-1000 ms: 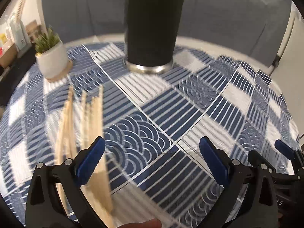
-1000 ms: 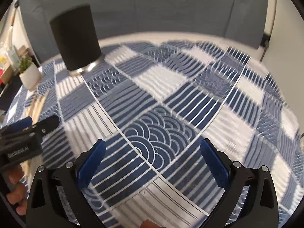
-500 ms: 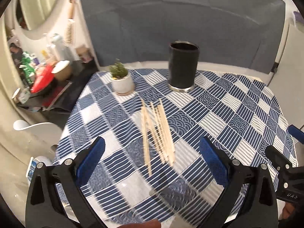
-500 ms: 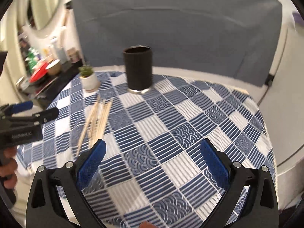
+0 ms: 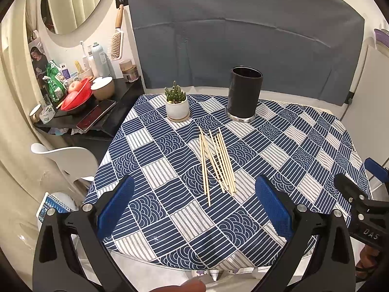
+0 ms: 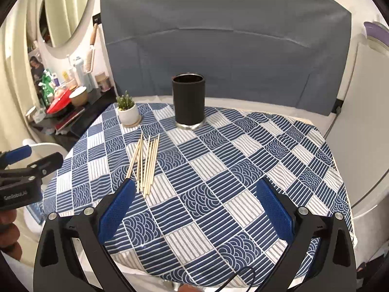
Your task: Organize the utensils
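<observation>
Two hand-held grippers are hovering above the near edge of a table w/ a blue-and-white patterned cloth point(image 5: 304, 150). Left gripper point(image 5: 194, 206) is holding its blue pads spread wide, gripping nothing; right gripper point(image 6: 194, 206) is likewise spread and empty. A loose bunch of wooden chopsticks point(image 5: 216, 160) is lying flat on the cloth, just ahead of the left gripper, approx. centered between its pads; from the right gripper they're sitting ahead & to the left, by its left pad. Further ahead, a black cylindrical holder point(image 5: 244, 95) is standing upright, w/ a small potted cactus point(image 5: 177, 103) to its left.
</observation>
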`<state>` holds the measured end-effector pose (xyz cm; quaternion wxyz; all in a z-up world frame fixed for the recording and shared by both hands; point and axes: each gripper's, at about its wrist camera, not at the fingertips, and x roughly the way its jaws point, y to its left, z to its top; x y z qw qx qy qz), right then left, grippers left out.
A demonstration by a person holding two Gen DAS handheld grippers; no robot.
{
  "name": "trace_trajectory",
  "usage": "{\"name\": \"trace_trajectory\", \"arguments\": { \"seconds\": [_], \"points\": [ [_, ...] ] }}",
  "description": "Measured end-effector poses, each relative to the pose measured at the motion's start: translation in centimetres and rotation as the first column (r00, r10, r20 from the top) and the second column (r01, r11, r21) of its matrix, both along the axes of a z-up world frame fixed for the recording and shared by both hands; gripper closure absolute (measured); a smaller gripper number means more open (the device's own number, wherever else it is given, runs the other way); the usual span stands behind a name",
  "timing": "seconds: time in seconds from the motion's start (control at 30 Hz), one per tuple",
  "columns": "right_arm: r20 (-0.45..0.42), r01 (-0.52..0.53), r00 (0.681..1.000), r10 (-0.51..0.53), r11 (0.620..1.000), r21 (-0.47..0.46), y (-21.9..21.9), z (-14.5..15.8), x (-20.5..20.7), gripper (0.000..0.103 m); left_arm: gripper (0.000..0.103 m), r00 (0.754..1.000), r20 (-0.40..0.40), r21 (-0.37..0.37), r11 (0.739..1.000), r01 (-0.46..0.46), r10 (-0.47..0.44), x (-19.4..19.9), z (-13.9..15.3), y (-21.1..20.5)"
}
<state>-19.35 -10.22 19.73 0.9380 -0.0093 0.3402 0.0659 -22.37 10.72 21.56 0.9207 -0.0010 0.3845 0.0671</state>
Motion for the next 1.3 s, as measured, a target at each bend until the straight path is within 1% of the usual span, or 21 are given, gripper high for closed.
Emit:
{"name": "trace_trajectory", "arguments": {
  "seconds": [0.23, 0.33, 0.43, 1.13, 1.3],
  "points": [
    [0.012, 0.008, 1.0, -0.008, 1.0, -0.004, 0.0, 0.4, -0.3, 0.008, 0.006, 0.999, 0.011, -0.004, 0.999, 0.033, -0.033, -0.3, 0.2, -0.1],
    [0.02, 0.009, 1.0, -0.009, 1.0, -0.007, 0.1, 0.6, -0.6, 0.008, 0.006, 0.999, 0.004, -0.026, 0.999, 0.036, -0.035, -0.4, 0.0, 0.1],
    [0.021, 0.01, 1.0, -0.01, 1.0, -0.008, 0.1, 0.6, -0.7, 0.008, 0.006, 0.999, 0.004, -0.031, 0.999, 0.034, -0.034, -0.4, 0.0, 0.1],
    [0.047, -0.003, 0.999, 0.004, 1.0, -0.022, 1.0, 1.2, -2.2, 0.008, 0.006, 0.999, 0.006, -0.051, 0.998, 0.049, -0.049, -1.7, -0.1, 0.7],
    [0.052, -0.008, 0.999, 0.009, 1.0, -0.025, 1.1, 1.3, -2.5, 0.008, 0.006, 0.999, 0.005, -0.062, 0.997, 0.039, -0.039, -1.9, -0.2, 1.0]
  ]
}}
